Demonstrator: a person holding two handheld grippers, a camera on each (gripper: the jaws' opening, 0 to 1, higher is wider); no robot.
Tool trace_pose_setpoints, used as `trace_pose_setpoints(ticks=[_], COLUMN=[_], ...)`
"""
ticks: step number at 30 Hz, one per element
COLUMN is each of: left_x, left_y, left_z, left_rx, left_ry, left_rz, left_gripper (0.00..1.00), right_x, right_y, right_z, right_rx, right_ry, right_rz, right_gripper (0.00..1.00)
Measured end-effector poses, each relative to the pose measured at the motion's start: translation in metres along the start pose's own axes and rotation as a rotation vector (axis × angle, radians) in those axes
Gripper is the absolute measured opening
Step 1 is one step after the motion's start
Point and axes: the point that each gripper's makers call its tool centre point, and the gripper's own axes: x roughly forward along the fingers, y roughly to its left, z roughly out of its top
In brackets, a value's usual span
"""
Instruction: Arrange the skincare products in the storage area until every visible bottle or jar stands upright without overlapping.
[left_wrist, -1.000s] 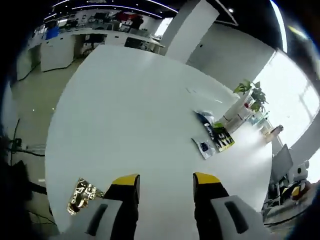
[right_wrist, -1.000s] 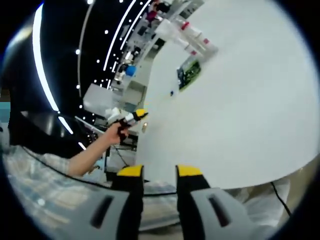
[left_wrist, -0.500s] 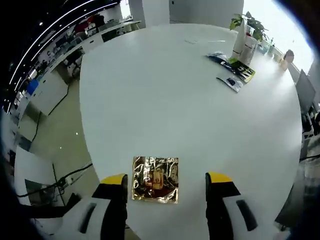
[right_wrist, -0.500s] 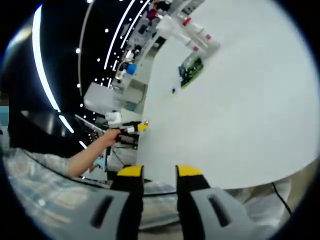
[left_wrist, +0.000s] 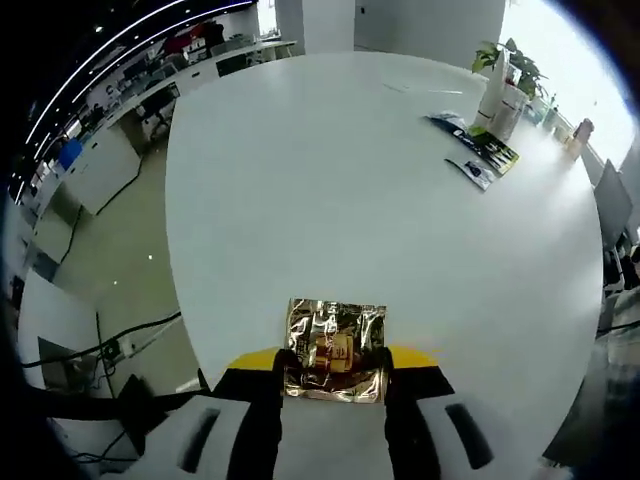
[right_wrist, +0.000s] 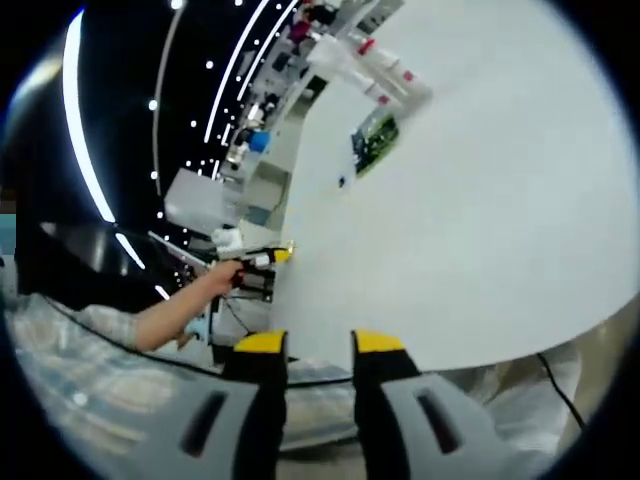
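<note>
The left gripper (left_wrist: 334, 362) pinched a gold foil sachet (left_wrist: 335, 348) between its yellow-tipped fingers (left_wrist: 262, 362) at the near edge of the round white bench (left_wrist: 330, 190), seen in the left gripper view. Far across the bench, by its opposite edge, several flat sachets (left_wrist: 472, 150) lay side by side near white bottles (left_wrist: 500, 100) standing before a potted plant (left_wrist: 512, 62). In the right gripper view, the right gripper (right_wrist: 310, 345) hung off the bench's edge with its fingers (right_wrist: 262, 345) held slightly apart and empty, while the person's hand (right_wrist: 222, 279) held the left gripper at the bench's rim. White red-capped bottles (right_wrist: 375, 70) and a green sachet (right_wrist: 372, 142) sat toward the far edge.
</note>
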Motion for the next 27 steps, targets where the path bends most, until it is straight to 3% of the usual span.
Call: trace_pose_setpoints(ticks=[7, 12, 17, 27], left_x=[-0.003, -0.008, -0.013, -0.029], left_y=[-0.015, -0.037, -0.070, -0.162], left_z=[-0.001, 0.012, 0.025, 0.039], left_rx=[-0.002, 0.006, 0.027, 0.048], left_ry=[0.009, -0.050, -0.103, -0.205], left_rz=[-0.010, -0.056, -0.111, -0.260], left_gripper=[0.39, 0.39, 0.39, 0.38], right_x=[0.001, 0.004, 0.011, 0.024], right_y=[0.000, -0.002, -0.001, 0.007], right_z=[0.005, 0.008, 0.010, 0.025], right_rx=[-0.005, -0.005, -0.005, -0.049], right_ry=[-0.004, -0.001, 0.010, 0.031], right_rz=[0.004, 0.006, 0.017, 0.041], right_gripper=[0.24, 0.24, 0.24, 0.24])
